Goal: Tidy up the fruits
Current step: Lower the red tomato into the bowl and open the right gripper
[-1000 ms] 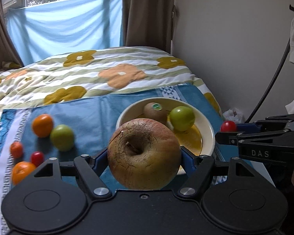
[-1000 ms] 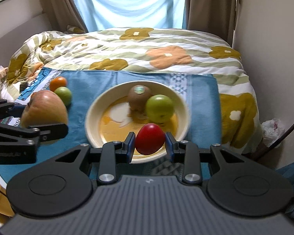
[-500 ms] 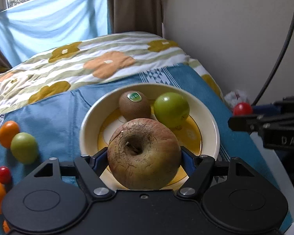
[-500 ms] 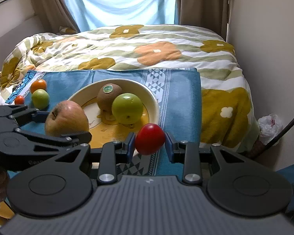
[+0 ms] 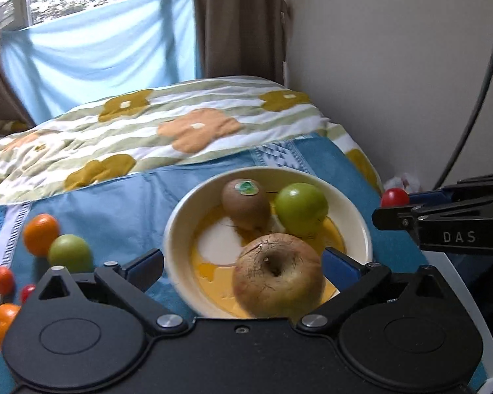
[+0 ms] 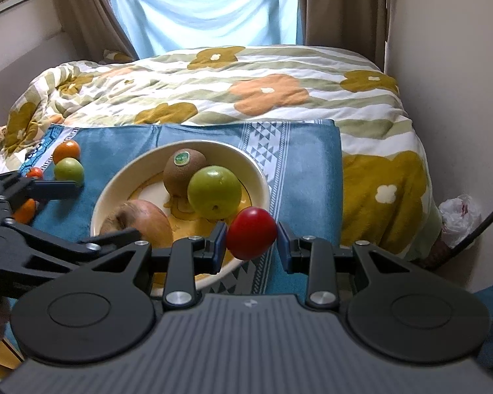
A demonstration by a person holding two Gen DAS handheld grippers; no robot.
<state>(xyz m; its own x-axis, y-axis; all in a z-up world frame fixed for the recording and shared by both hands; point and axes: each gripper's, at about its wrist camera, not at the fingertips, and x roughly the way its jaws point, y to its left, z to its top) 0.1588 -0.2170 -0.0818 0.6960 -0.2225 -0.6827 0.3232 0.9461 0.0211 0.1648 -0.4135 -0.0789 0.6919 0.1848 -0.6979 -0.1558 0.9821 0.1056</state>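
The bowl [image 5: 180, 226] on the bed held 3 fruits: apple [image 5: 277, 277], green fruit [image 5: 301, 208], kiwi [image 5: 245, 203]. The left gripper [image 5: 243, 262] fingers were opening around the apple. The right gripper [image 6: 251, 241] clenched a red tomato [image 6: 252, 237]. 6 small fruits remained on the blue cloth [image 5: 115, 203].

Cream bowl [image 6: 263, 177] with yellow inside; brown kiwi [image 6: 184, 170], green apple [image 6: 213, 192], russet-brown apple [image 5: 277, 279], red tomato [image 6: 251, 233]; blue cloth [image 6: 309, 170]; striped duvet [image 6: 246, 85] with orange and mustard flowers.
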